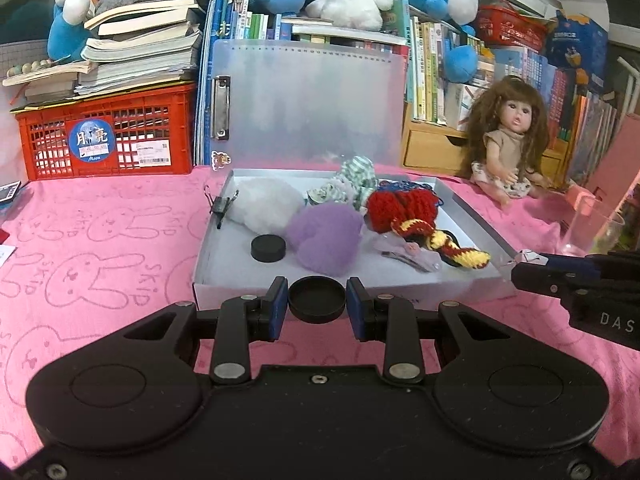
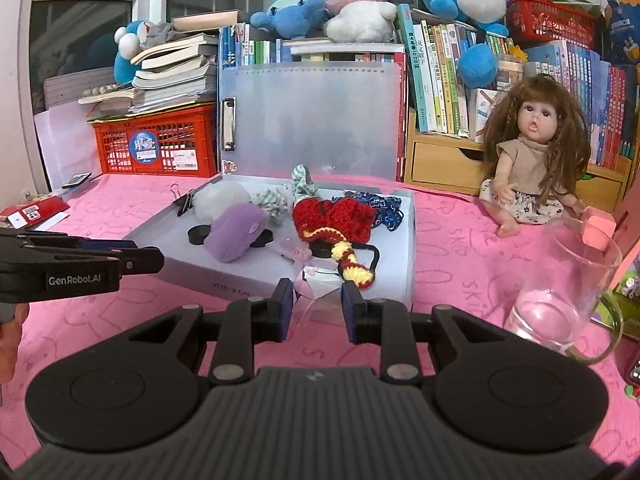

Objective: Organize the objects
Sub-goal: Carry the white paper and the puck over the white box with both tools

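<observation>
My left gripper [image 1: 317, 300] is shut on a round black cap [image 1: 317, 299], held just before the near wall of the open grey box [image 1: 400, 292]. My right gripper [image 2: 318, 300] is shut on a small clear plastic piece [image 2: 316, 290] at the box's near right corner [image 2: 406, 240]. The box holds a second black cap [image 1: 268, 249], a purple fluffy ball [image 1: 326, 238], a white fluffy ball [image 1: 266, 202], a red knitted piece [image 1: 402, 208], a striped cloth [image 1: 354, 178] and a hair clip [image 1: 408, 258]. Its translucent lid [image 1: 312, 100] stands upright behind.
A doll [image 1: 508, 148] sits at the back right on the pink cloth [image 1: 100, 240]. A glass mug [image 2: 568, 292] with a pink block on its rim stands right. A red crate [image 1: 108, 132], stacked books and plush toys line the back.
</observation>
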Action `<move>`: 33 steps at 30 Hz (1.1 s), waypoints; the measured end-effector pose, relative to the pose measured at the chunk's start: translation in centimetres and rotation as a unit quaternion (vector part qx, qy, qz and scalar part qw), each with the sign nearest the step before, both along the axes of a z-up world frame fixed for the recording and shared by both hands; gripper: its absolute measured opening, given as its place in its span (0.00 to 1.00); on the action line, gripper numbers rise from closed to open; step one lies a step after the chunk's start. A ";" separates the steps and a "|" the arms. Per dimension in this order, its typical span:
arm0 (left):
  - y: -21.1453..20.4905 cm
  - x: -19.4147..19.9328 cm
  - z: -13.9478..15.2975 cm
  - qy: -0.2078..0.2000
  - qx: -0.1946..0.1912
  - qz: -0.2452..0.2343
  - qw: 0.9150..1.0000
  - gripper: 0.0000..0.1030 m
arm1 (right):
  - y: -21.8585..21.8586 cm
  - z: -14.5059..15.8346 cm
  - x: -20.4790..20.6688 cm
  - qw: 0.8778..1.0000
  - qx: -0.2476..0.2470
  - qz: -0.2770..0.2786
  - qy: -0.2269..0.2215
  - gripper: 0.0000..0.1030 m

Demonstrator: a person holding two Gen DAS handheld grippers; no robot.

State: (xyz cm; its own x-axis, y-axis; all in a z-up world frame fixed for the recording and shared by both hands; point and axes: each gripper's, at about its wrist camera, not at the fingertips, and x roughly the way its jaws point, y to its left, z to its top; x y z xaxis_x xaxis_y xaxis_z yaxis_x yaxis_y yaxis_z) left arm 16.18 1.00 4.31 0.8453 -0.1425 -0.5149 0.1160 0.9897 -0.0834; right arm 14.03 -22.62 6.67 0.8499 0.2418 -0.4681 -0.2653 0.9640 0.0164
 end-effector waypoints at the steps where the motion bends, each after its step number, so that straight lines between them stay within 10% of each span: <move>1: 0.1 0.3 0.0 0.001 -0.001 0.001 1.000 0.29 | 0.0 0.0 0.2 1.000 0.000 -0.001 0.000 0.30; 33: 1.8 5.8 -1.3 0.012 -0.016 0.004 1.000 0.29 | -0.3 -0.8 6.7 0.998 0.016 -0.038 0.048 0.30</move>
